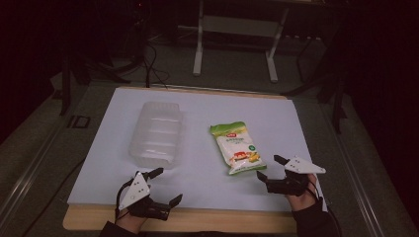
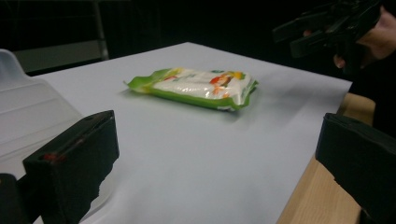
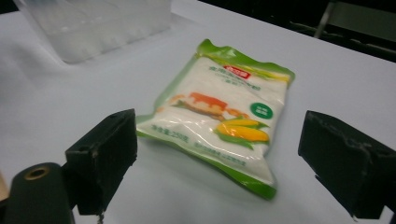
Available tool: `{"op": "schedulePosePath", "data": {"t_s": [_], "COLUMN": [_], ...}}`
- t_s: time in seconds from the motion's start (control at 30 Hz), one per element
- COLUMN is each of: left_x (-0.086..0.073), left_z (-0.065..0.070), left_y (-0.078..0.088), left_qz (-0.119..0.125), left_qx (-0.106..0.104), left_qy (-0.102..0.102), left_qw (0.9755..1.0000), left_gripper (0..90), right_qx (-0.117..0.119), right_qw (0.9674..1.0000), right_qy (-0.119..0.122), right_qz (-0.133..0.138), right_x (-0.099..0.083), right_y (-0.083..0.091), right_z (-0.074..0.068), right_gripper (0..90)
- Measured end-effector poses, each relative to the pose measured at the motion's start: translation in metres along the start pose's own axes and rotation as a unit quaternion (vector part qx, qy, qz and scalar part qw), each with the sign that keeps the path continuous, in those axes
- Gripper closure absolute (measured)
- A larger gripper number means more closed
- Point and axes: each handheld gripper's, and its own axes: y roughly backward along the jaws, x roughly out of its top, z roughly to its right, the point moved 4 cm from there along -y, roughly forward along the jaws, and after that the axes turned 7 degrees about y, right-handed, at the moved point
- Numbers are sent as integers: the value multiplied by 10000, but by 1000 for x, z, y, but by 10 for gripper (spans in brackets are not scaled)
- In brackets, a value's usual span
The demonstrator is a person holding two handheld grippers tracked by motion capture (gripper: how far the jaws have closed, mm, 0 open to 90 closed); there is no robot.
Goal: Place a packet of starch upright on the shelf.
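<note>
Green-edged pouch [image 3: 219, 116] lying flat on the white bench [image 1: 197, 187].
Corn picture visible, print unreadable; left gripper [image 1: 163, 186] and right gripper [image 1: 271, 168] gape, holding nothing.

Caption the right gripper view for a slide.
Open right gripper faces a green-edged food packet on white paper.

Clear container [image 3: 93, 23] cut off at top edge; packet [image 3: 219, 116] print unreadable

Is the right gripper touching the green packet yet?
Apart. In the right gripper view, the right gripper has open jaws short of the green packet, with white sheet visible between.
</note>
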Motion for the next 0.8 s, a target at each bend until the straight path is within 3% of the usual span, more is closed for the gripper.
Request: {"op": "schedulePosePath", "data": {"t_s": [0.1, 0.17, 0.2, 0.23, 0.3, 0.33, 0.37, 0.47, 0.57, 0.63, 0.73, 0.8], "left_x": [1, 3, 5, 5, 3, 2, 2, 2, 5, 10, 14, 15], "left_z": [0, 0, -2, -2, -5, -5, -5, -3, 3, 9, 11, 11], "left_y": [0, 1, 4, 4, 4, 3, 2, 1, -1, -4, -6, -7], "left_qz": [34, 128, 308, 308, 227, 101, -12, -81, -238, -348, -326, -308], "left_qx": [-35, 78, 26, 26, 130, 196, 211, 126, 62, -98, -163, -197], "left_qy": [7, -35, 52, 52, 79, 118, 225, 282, 143, 47, -70, -39], "left_qw": [10000, 9999, 9995, 9995, 9996, 9997, 9995, 9995, 9996, 9993, 9993, 9993], "left_gripper": [0, 3, 37, 58, 58, 40, 26, 20, 18, 14, 13, 13], "right_qx": [12, 115, 113, 113, 131, 229, 182, 216, 245, 255, 303, 268], "right_qw": [10000, 9997, 9995, 9995, 9993, 9990, 9990, 9989, 9988, 9986, 9985, 9986], "right_qy": [16, -116, -116, -116, -15, 73, 137, 236, 166, 106, 4, 80], "right_qz": [55, 207, 275, 275, 353, 384, 388, 354, 377, 461, 456, 446], "right_x": [3, 7, 10, 10, 13, 15, 16, 18, 20, 26, 32, 36], "right_y": [2, 5, 8, 8, 10, 10, 10, 10, 11, 13, 15, 18], "right_z": [-2, -4, -5, -5, -6, -8, -9, -10, -11, -11, -10, -10], "right_gripper": [114, 110, 108, 108, 107, 108, 108, 108, 108, 108, 108, 108]}}
